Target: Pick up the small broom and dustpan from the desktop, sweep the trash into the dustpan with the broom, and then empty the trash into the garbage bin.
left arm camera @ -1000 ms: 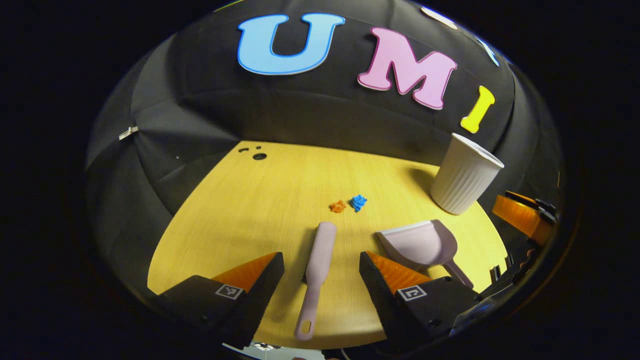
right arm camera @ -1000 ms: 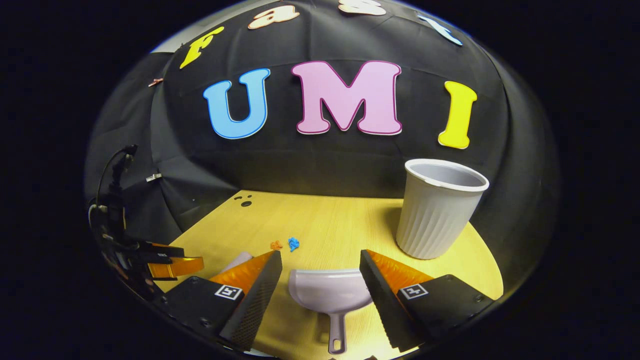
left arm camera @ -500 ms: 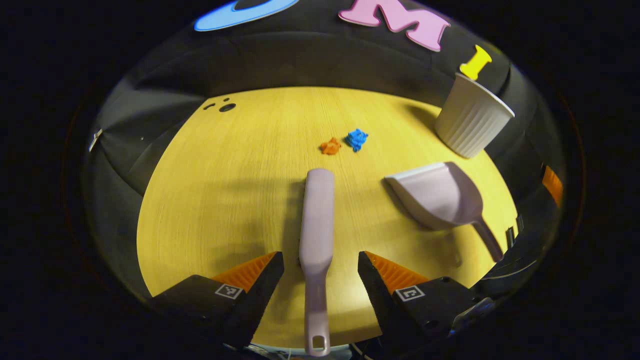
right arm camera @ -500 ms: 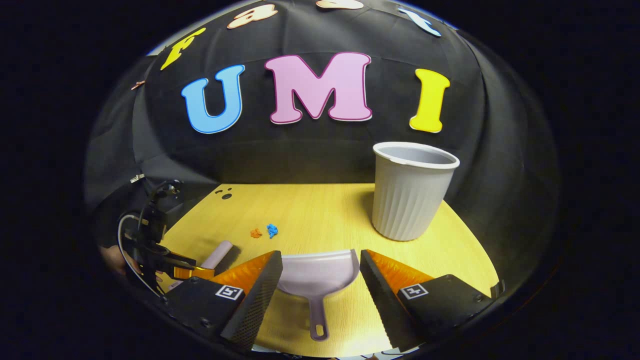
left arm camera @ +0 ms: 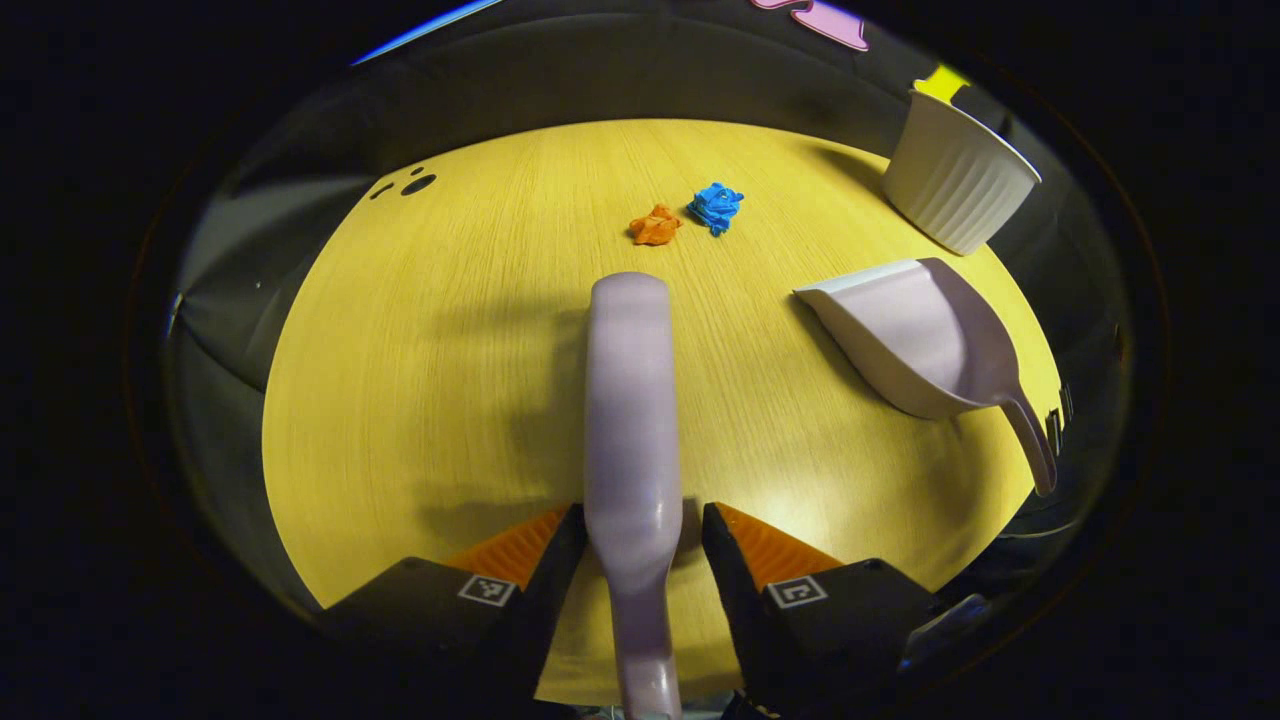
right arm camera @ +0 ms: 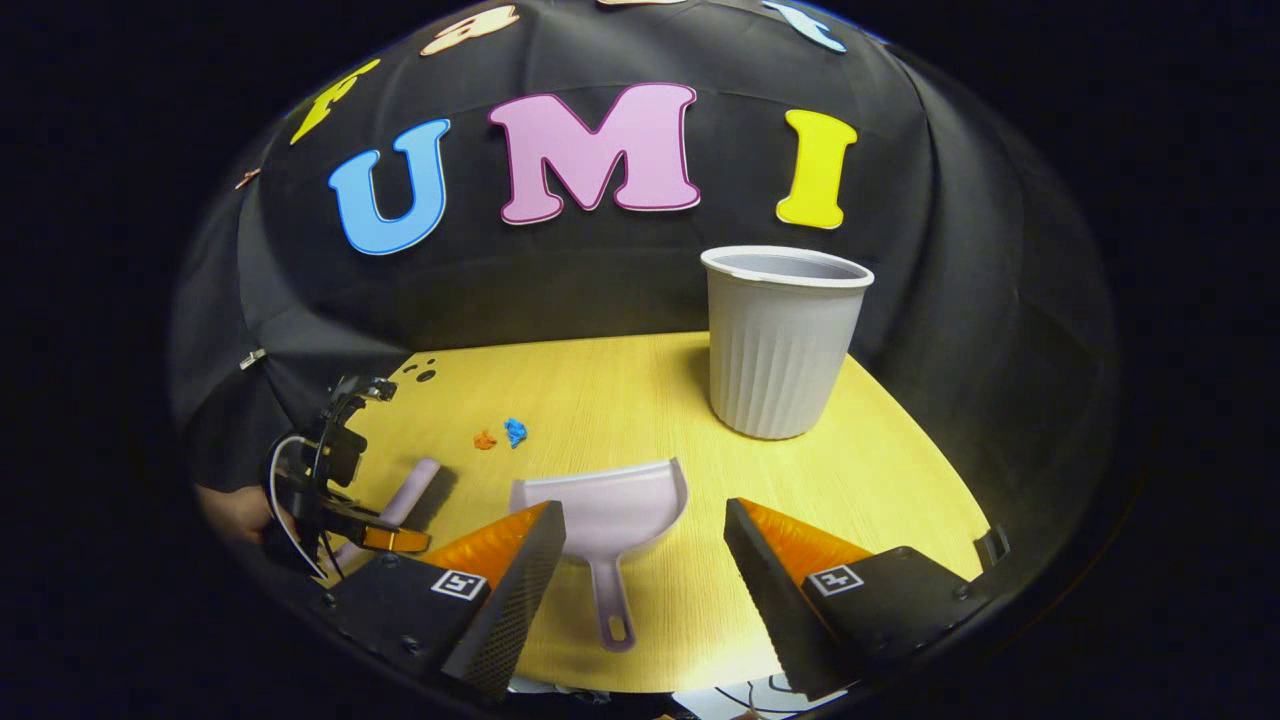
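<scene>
Left gripper [left arm camera: 634, 525] straddled lilac broom [left arm camera: 628, 400] at neck above handle; fingers close on both sides, contact unclear, cannot tell if clenched. Broom lay flat on yellow desktop [left arm camera: 420, 380], head toward orange scrap [left arm camera: 654, 226] and blue scrap [left arm camera: 716, 206]. Right gripper [right arm camera: 640, 550] jaws spread wide, released, over dustpan [right arm camera: 606, 512] handle. White ribbed bin [right arm camera: 782, 340] upright near back wall.

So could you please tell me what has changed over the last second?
The left tongs dropped toward the desk and moved in around the broom handle, narrowing on it; whether they press it yet is unclear. The right tongs shifted right of the dustpan, open. Dustpan, two scraps and bin stayed put.
</scene>
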`<state>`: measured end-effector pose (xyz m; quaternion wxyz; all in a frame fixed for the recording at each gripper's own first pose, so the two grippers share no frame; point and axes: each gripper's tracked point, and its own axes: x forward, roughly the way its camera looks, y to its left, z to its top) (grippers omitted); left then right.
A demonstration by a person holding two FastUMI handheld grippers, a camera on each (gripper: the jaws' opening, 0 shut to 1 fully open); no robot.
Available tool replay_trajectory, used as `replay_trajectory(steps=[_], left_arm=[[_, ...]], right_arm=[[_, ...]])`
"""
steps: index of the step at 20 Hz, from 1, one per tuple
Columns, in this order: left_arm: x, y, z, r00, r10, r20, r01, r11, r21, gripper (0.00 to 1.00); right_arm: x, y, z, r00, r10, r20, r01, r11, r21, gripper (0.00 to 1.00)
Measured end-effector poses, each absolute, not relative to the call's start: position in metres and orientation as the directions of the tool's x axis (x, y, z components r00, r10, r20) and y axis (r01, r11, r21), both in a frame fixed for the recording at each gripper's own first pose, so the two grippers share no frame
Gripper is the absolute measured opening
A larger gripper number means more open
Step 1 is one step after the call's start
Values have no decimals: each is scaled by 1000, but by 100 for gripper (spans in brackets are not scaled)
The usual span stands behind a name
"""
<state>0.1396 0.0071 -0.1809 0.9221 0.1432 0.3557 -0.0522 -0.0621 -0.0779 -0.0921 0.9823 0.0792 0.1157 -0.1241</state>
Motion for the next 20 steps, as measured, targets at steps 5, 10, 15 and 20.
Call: replay_trajectory(steps=[5, 10, 15, 20], left_arm=[[144, 10, -183, 765, 25, -643, 208, 936, 284, 53], [143, 9, -181, 793, -3, -609, 208, 941, 266, 35], [122, 19, -168, 816, -49, -577, 181, 968, 174, 29], [76, 37, -144, 861, -61, -505, 132, 986, 105, 28]], right_arm=[[-62, -72, -98, 940, -206, -270, 244, 963, 113, 100], [-53, -57, -118, 926, -143, -349, 201, 970, 138, 100], [-40, -40, -137, 906, -72, -417, 160, 970, 180, 100], [-25, -35, -166, 867, -45, -496, 169, 963, 209, 100]])
